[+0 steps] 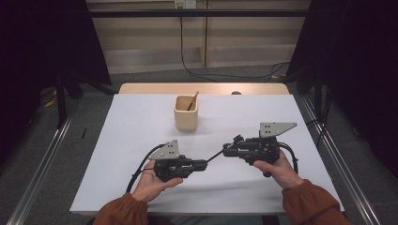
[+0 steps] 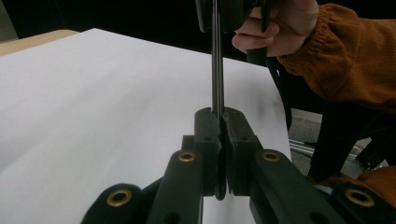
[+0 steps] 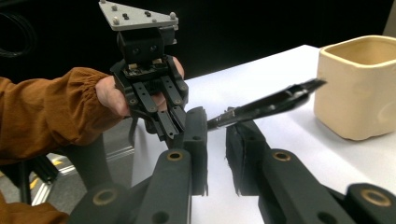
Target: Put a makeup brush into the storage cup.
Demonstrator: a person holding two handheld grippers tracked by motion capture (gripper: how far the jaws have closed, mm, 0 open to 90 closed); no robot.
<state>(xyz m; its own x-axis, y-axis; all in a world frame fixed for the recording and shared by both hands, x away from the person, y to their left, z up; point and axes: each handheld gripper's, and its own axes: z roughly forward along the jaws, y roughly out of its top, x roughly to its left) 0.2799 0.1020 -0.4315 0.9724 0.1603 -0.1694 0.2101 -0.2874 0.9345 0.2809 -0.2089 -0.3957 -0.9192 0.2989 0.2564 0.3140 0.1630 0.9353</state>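
A thin black rod spans the gap between my two grippers above the white table. My left gripper points right and is shut on the rod's near end; in the left gripper view its jaws clamp the rod, which runs up to the right gripper. My right gripper points left. In the right gripper view the rod slants across its fingertips, with white table showing between the pads. The left gripper faces it closely.
A cream square cup with a wooden stick in it stands at the table's far middle, just right of the rod's tip in the right gripper view. The white table top stretches left and right of the hands.
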